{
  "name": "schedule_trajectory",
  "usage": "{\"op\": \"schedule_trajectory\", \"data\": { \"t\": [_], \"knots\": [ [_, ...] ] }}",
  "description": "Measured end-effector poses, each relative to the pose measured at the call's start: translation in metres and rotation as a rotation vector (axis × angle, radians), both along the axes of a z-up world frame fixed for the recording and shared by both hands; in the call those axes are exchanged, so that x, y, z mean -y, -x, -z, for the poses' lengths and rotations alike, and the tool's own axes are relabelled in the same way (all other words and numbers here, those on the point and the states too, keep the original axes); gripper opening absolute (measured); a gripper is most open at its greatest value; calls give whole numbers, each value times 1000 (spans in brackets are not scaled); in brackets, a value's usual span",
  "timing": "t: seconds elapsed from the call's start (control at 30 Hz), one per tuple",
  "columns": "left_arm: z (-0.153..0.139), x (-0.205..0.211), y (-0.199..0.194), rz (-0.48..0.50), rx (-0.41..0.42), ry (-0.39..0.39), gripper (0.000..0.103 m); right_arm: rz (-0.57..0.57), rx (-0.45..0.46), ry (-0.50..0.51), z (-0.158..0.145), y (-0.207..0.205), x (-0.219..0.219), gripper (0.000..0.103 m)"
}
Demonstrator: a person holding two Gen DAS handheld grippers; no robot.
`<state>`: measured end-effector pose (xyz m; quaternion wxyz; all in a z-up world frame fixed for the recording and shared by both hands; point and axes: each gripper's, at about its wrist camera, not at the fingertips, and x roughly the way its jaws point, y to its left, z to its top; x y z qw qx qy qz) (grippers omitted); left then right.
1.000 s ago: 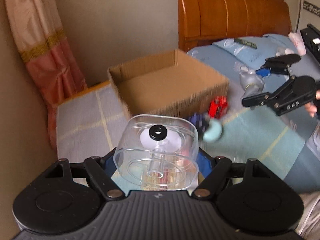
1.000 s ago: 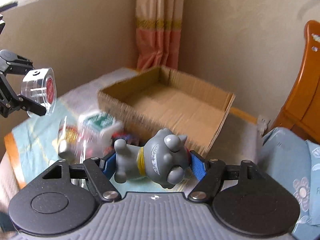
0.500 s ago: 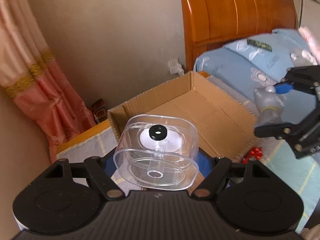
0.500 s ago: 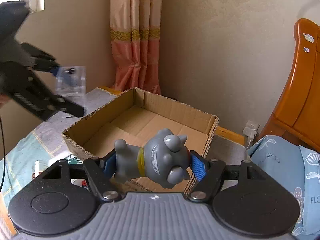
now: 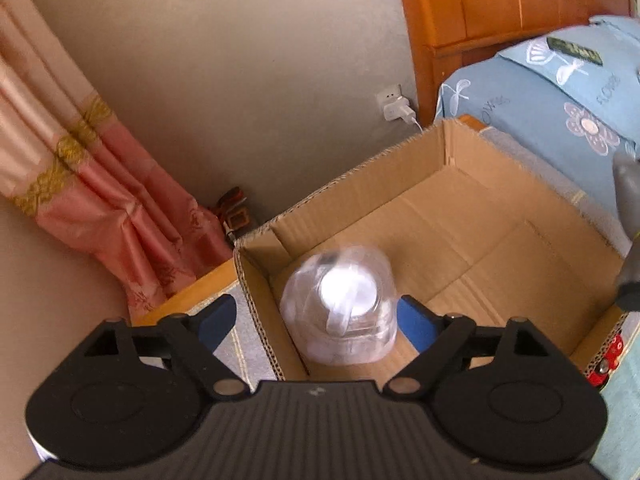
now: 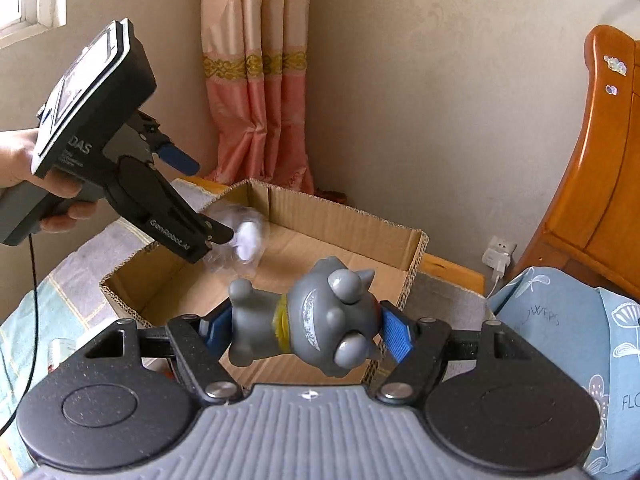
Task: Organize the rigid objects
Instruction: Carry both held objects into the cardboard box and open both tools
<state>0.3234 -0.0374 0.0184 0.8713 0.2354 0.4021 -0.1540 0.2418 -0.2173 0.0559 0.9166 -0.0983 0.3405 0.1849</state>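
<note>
Left wrist view: the left gripper point(image 5: 316, 322) hangs over the near corner of the cardboard box point(image 5: 452, 196), its jaws opening, with the blurred clear plastic container point(image 5: 340, 304) between them and free of the blue pads point(image 5: 414, 326). A red toy point(image 5: 608, 356) lies just outside the box's right wall. Right wrist view: the right gripper point(image 6: 308, 330) is clenched on the grey animal figurine point(image 6: 316, 326), held on its side at the box's near edge. Over the box's left corner a hand point(image 6: 24, 172) holds the left gripper, the container blurred at its tips.
</note>
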Motion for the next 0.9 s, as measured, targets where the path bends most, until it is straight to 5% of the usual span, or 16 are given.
{"op": "schedule_trajectory", "data": {
  "t": [0.6, 0.73, 0.9],
  "knots": [
    [-33, -62, 76, -44, 57, 223, 96, 109, -33, 10, 3, -58, -24, 78],
    [-31, -74, 98, -72, 109, 208, 97, 176, -3, 20, 0, -65, -30, 102],
    [-26, -81, 134, -64, 148, 218, 98, 193, -21, 10, -3, -48, -35, 103]
  ]
}}
